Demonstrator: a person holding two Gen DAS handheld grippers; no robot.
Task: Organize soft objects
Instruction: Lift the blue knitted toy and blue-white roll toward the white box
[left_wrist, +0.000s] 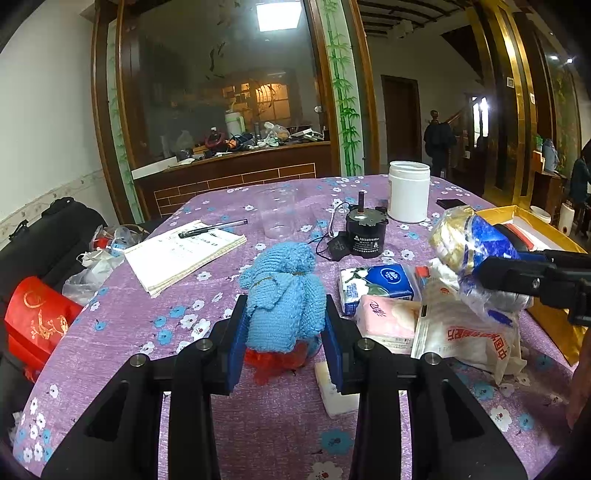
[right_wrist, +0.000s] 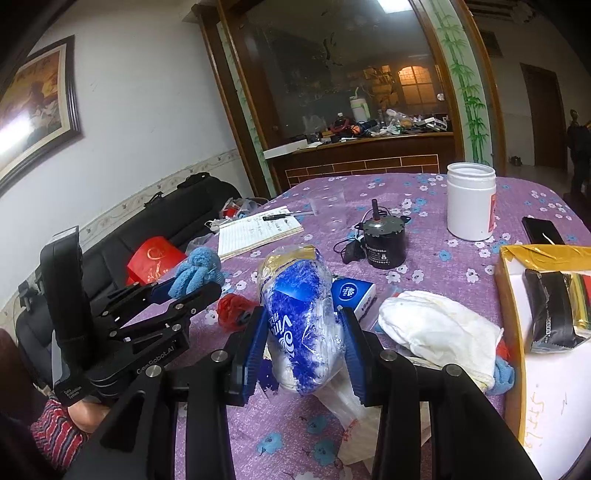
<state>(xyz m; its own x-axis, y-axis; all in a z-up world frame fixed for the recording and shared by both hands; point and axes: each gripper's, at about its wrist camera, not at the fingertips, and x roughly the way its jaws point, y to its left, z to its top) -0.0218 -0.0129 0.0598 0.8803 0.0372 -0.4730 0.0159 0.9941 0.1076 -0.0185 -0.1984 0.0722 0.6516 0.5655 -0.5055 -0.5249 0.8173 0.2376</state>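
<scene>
The left gripper (left_wrist: 284, 325) clamps a blue knitted toy (left_wrist: 282, 295) above the purple floral tablecloth (left_wrist: 147, 325); the right gripper (right_wrist: 304, 343) squeezes a blue-and-white plastic pack (right_wrist: 299, 314). Tissue packs (left_wrist: 380, 284), a black motor (left_wrist: 364, 232) and a white jar (left_wrist: 408, 192) crowd beyond.

Both rigs are matte black plastic, chunky angular linkage arms with round silver screw heads at the pivots. The left gripper (left_wrist: 284, 332) and the right gripper (right_wrist: 304, 350) each have flat blue ribbed pads (right_wrist: 252, 350) on the inner faces of the fingers. Seen from the right wrist cam, the left unit has white "GenRobot.AI" lettering on its body, a small "Data Acquisition System" label, and a tall black handle block. The person's sleeve (right_wrist: 55, 432) is knit, red with dark stripes.
</scene>
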